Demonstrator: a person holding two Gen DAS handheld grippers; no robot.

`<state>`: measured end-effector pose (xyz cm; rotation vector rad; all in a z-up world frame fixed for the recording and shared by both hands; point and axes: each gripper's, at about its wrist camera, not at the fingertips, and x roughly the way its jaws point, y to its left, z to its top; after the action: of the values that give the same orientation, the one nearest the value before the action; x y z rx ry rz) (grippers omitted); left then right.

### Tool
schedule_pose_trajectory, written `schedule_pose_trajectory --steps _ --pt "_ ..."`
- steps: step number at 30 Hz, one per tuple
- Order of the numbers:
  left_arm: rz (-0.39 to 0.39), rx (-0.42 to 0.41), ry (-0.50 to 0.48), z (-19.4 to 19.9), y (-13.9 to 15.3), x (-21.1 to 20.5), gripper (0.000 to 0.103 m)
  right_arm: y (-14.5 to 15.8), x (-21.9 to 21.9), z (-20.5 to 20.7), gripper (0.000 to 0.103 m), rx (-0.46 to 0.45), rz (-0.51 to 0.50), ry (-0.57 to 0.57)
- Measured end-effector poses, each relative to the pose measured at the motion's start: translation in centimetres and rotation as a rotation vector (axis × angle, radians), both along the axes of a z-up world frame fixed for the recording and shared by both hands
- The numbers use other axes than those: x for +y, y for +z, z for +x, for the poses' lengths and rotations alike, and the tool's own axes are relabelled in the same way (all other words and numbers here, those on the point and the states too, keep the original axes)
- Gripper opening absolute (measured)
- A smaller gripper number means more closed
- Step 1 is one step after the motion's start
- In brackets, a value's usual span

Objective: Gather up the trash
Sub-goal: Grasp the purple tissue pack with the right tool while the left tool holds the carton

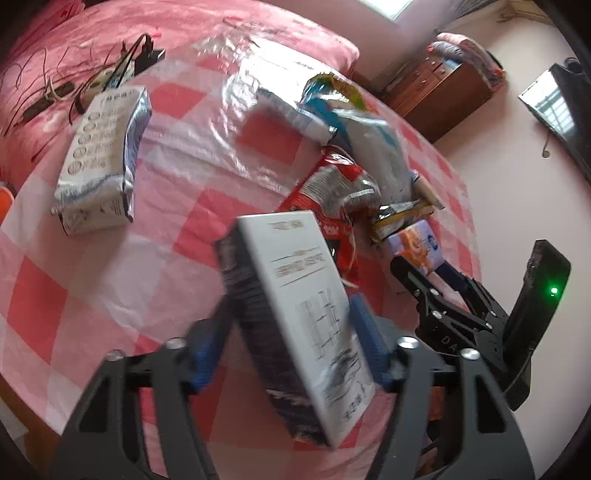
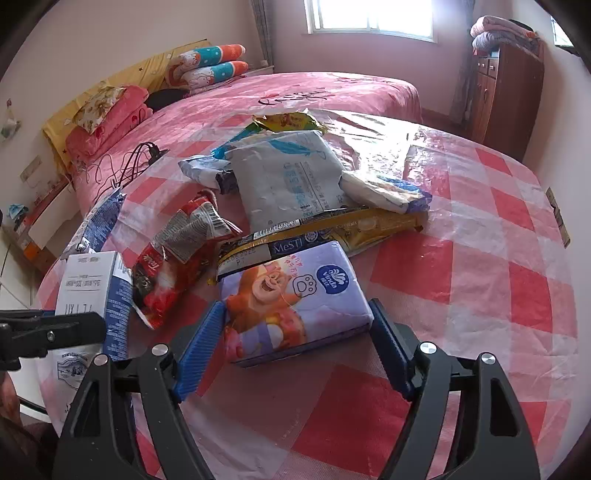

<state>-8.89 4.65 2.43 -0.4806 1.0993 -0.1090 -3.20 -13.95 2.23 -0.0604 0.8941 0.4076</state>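
Lying on the checked table [image 2: 480, 258], the tissue pack [image 2: 295, 295] sits between the right gripper's [image 2: 295, 343] parted jaws, long axis across them; the left gripper [image 1: 288, 332] clamps a carton [image 1: 295, 314] held off the table beside it.

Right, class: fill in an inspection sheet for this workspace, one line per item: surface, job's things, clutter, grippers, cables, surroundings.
Surface: round table under a pink checked plastic cloth.
Job's things: white carton; purple tissue pack; red wrapper; grey bag; gold packet; second carton lying flat.
Clutter: nothing seen beyond the trash.
Grippers: left gripper shut on the white carton; right gripper astride the tissue pack, contact unclear.
Cables: black wires on the bed.
Surroundings: bed, wooden cabinet, window.
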Motion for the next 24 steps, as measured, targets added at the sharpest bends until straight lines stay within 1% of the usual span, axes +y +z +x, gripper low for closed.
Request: schedule_pose_trajectory --steps 4,8,11,12,13,14,19,20,24 --pt "-0.029 -0.012 -0.023 0.1 -0.2 0.5 0.059 0.0 -0.3 0.1 0.076 0.007 0.018 -0.004" --pt "-0.047 -0.031 -0.057 0.0 -0.4 0.7 0.06 0.1 -0.2 0.0 0.075 -0.009 -0.008 -0.008" --pt "-0.047 -0.023 -0.094 0.1 -0.5 0.7 0.064 0.2 -0.2 -0.2 0.074 -0.014 -0.01 -0.02" --pt "-0.038 -0.025 -0.108 0.1 -0.5 0.6 0.066 0.2 -0.3 -0.2 0.074 -0.013 -0.008 -0.025" --pt "-0.023 -0.026 -0.119 0.0 -0.6 0.3 0.074 0.2 -0.3 -0.3 0.074 -0.012 -0.005 -0.029" --pt "-0.012 -0.028 -0.129 0.0 -0.7 0.1 0.078 0.2 -0.4 -0.3 0.074 -0.012 -0.001 -0.034" --pt "0.063 -0.035 -0.183 0.2 -1.0 -1.8 0.085 0.4 -0.5 -0.7 0.072 -0.015 0.027 -0.047" --pt "0.07 -0.036 -0.184 0.2 -1.0 -1.9 0.087 0.3 -0.6 -0.7 0.072 -0.006 0.055 -0.046" --pt "0.116 -0.043 -0.176 0.7 -1.1 -2.2 0.088 0.3 -0.7 -1.1 0.072 0.013 0.096 -0.04"
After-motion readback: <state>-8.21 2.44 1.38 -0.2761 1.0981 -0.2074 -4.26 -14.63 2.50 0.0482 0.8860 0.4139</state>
